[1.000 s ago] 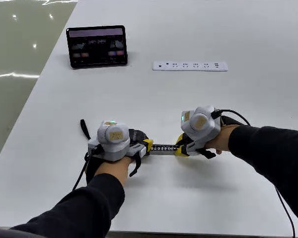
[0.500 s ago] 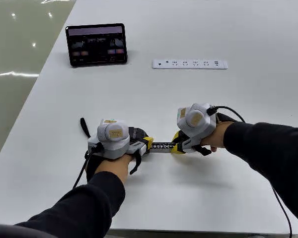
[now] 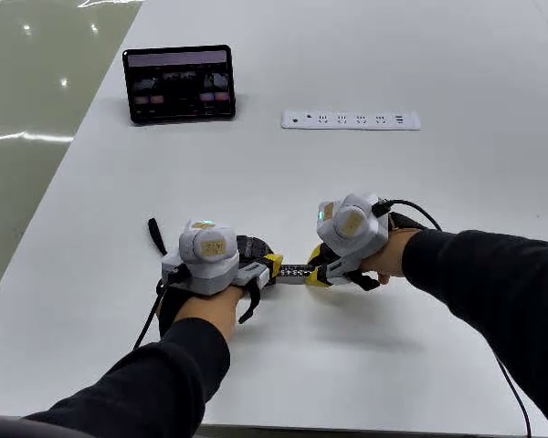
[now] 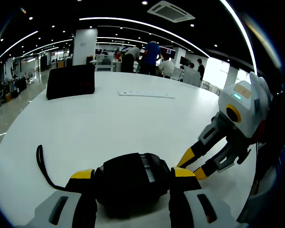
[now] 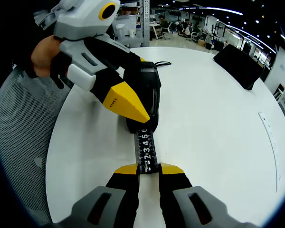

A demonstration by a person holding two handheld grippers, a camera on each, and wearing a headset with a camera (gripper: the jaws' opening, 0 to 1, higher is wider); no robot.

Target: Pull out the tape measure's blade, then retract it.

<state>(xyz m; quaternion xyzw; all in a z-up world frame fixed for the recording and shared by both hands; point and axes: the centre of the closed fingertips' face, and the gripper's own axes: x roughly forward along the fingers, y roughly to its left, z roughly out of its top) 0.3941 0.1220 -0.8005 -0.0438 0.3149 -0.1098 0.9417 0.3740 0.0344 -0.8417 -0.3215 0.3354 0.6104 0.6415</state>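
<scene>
Head view: the left gripper [image 3: 267,267], low and left of centre, has its yellow-tipped jaws closed around the black, rounded tape measure case [image 3: 253,246], which sits on the white, matt table [image 3: 283,192]. A short stretch of narrow, numbered blade [image 3: 292,271] runs right from the case to the right gripper [image 3: 314,276], whose jaws are pinched narrow on its end. The table's left edge slants from the top of the frame to the lower left, with glossy greenish floor [image 3: 27,137] beyond; the near edge crosses the bottom. A dark, rectangular tablet [image 3: 178,83] stands in the upper left and a white, flat power strip [image 3: 351,119] lies in the upper centre, both well apart from the grippers, with bare tabletop between and on the right.

Left gripper view: the case sits between the two jaws at bottom centre, touching both. Its black strap [image 4: 40,164] loops out at lower left. The right gripper reaches in from the right, tips just beside the case. Open white surface stretches to the tablet and strip; people [image 4: 149,53] stand past the far edge.

Right gripper view: the blade rises from between the near-closed jaws at bottom centre to the case at mid-frame, which the left gripper clasps from the upper left. The table's edge curves down the left, a grey mesh chair back [image 5: 23,142] beyond it; bare table spreads right.
</scene>
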